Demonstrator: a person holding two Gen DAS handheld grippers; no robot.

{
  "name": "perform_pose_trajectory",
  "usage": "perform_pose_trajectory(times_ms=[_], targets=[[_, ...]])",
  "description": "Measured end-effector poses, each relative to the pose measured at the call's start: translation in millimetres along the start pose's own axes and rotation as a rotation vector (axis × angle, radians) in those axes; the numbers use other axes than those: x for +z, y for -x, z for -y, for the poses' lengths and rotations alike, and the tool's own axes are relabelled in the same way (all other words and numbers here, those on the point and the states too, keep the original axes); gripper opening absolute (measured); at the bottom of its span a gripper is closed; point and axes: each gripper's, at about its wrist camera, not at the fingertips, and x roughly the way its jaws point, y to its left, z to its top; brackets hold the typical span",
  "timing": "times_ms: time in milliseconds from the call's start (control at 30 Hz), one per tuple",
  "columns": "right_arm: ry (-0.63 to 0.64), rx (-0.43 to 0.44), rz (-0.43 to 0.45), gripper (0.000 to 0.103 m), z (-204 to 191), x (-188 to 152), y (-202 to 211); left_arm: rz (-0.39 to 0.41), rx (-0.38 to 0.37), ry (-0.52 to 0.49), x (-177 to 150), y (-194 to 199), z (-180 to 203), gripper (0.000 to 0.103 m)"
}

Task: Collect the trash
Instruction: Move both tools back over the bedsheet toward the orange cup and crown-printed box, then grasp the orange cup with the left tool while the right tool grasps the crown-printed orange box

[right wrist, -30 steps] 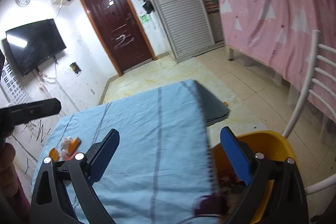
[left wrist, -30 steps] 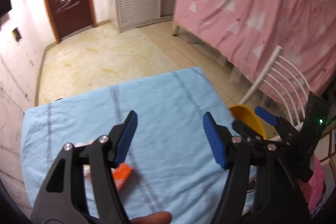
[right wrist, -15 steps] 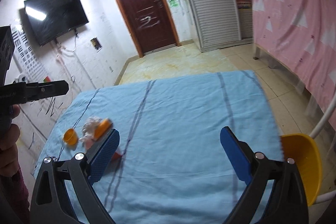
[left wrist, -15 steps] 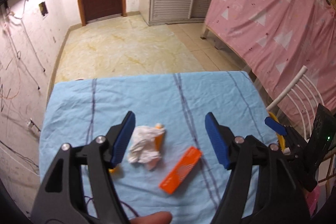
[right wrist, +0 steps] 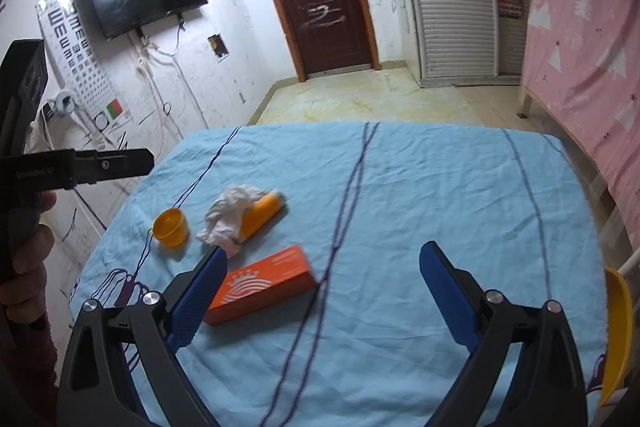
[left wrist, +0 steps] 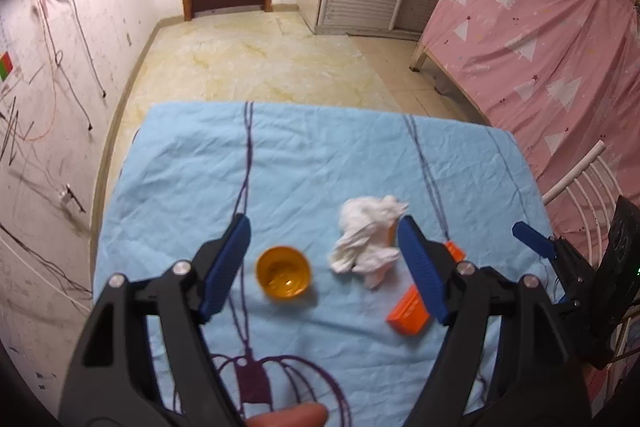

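The left gripper (left wrist: pixel 324 259) hangs empty, jaws opening, framing the orange cup (left wrist: pixel 283 275) and crumpled tissue (left wrist: pixel 366 241) below, likely choosing a pick. The right gripper (right wrist: pixel 320 291) gapes empty, the orange box (right wrist: pixel 262 283) beside its left finger.

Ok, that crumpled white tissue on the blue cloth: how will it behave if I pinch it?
The tissue looks soft and crumpled, so it will probably squash flat and hang limp. It seems very light and may snag or drag. It leans on the orange tube, which is round and could roll when the tissue lifts.

Wrinkled cloth sheet (left wrist: pixel 320 155), crumpled paper tissue (left wrist: pixel 366 239), glossy plastic cup (left wrist: pixel 283 274).
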Motion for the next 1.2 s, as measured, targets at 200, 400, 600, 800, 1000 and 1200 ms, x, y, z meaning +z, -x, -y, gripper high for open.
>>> perform_pose_trajectory(times_ms=[200,400,600,800,1000,1200], targets=[[0.059,0.014,-0.032,0.091,-23.1,-1.9,-11.4,-0.046,-0.004,0.027,-14.9,-14.9,-16.2,0.078],[0.137,0.015,-0.059,0.094,-43.3,-4.7,-21.6,-0.104,-0.009,0.034,-27.5,-37.5,-21.6,0.079],[0.172,0.007,-0.094,0.094,-49.3,-7.8,-34.3,-0.127,0.043,0.008,-30.6,-53.6,-21.9,0.079],[0.166,0.039,-0.137,0.094,-47.9,-8.2,-46.6,-0.144,0.062,-0.022,-32.5,-67.1,-19.4,0.078],[0.208,0.056,-0.173,0.094,-59.3,-11.9,-57.1,-0.124,0.087,-0.044,-31.5,-69.1,-15.7,0.068],[0.199,0.057,-0.179,0.094,-57.5,-13.6,-57.2,-0.093,0.127,-0.073,-33.0,-67.3,-13.7,0.043]])
